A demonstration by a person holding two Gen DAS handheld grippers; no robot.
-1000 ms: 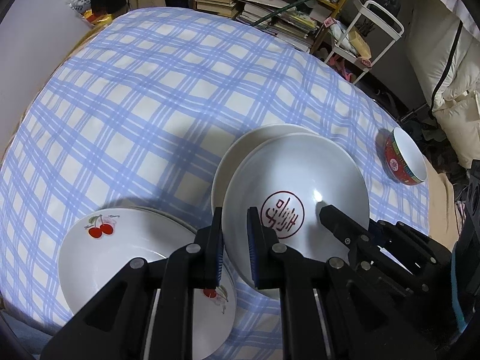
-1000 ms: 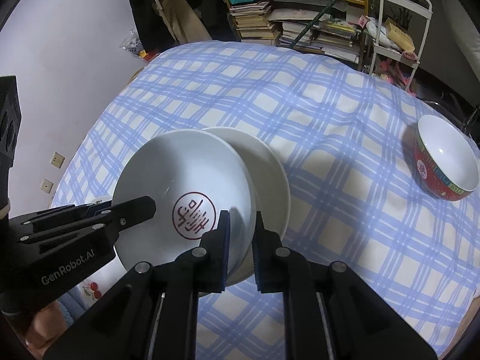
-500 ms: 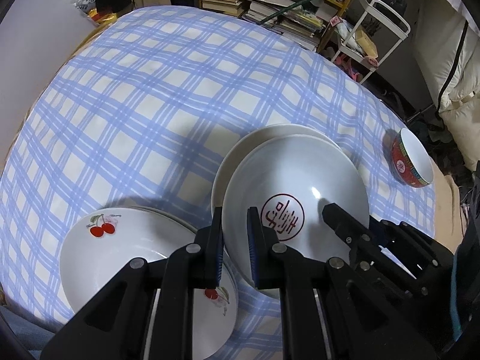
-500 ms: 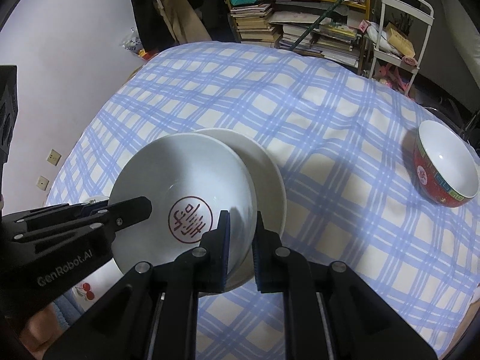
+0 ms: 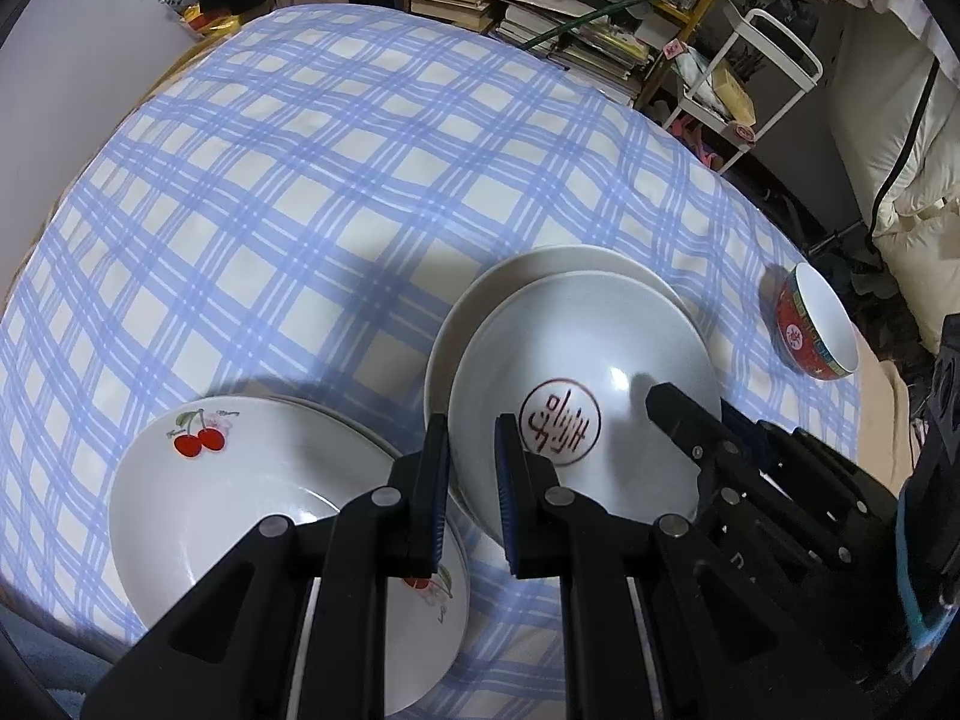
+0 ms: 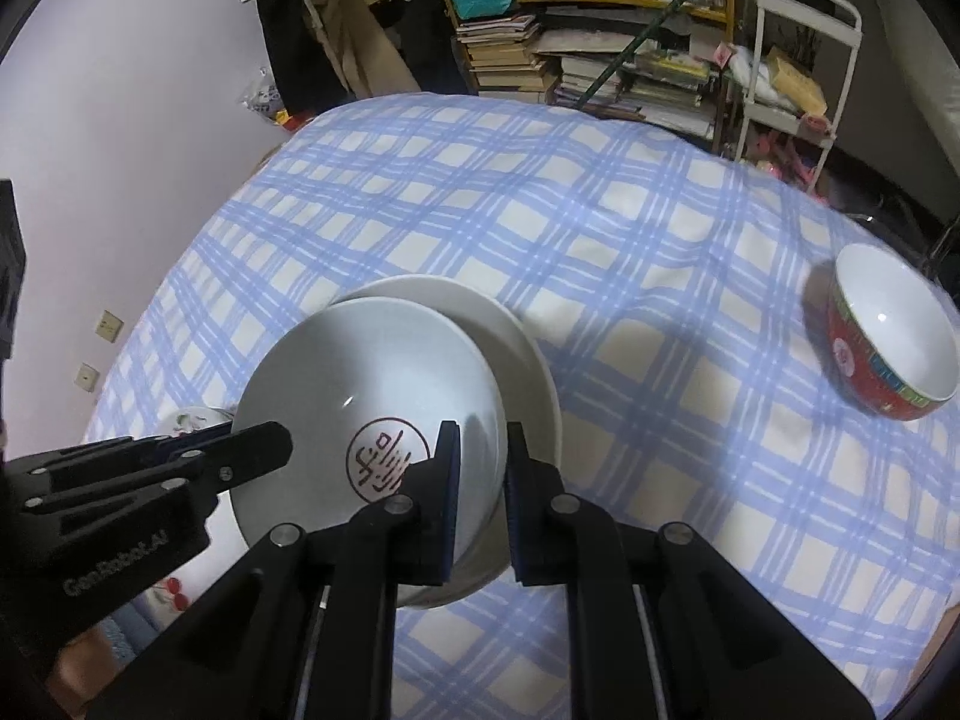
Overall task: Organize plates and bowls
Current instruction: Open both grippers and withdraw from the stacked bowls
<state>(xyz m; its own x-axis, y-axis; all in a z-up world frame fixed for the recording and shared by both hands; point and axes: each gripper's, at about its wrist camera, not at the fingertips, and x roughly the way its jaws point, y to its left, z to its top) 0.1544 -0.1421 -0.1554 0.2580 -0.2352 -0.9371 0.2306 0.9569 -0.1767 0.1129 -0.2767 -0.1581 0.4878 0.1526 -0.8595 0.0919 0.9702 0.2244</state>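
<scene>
A white plate with a red round emblem [image 5: 576, 372] [image 6: 366, 384] is held above a plain white plate [image 5: 540, 264] [image 6: 516, 336] on the blue checked tablecloth. My left gripper [image 5: 471, 450] is shut on the emblem plate's left rim. My right gripper [image 6: 483, 456] is shut on its right rim; it also shows in the left wrist view [image 5: 690, 420]. A white plate with cherries [image 5: 240, 492] lies at the near left, with another plate under it. A red bowl with a white inside [image 5: 813, 330] [image 6: 888, 336] stands at the far right.
The tablecloth [image 5: 300, 180] covers the round table. Behind the table stand stacks of books [image 6: 600, 72] and a white metal cart [image 6: 792, 60]. The wall is at the left [image 6: 120, 90].
Both grippers have lifted the emblem plate a little; the table looks slightly farther away. The other dishes have not moved.
</scene>
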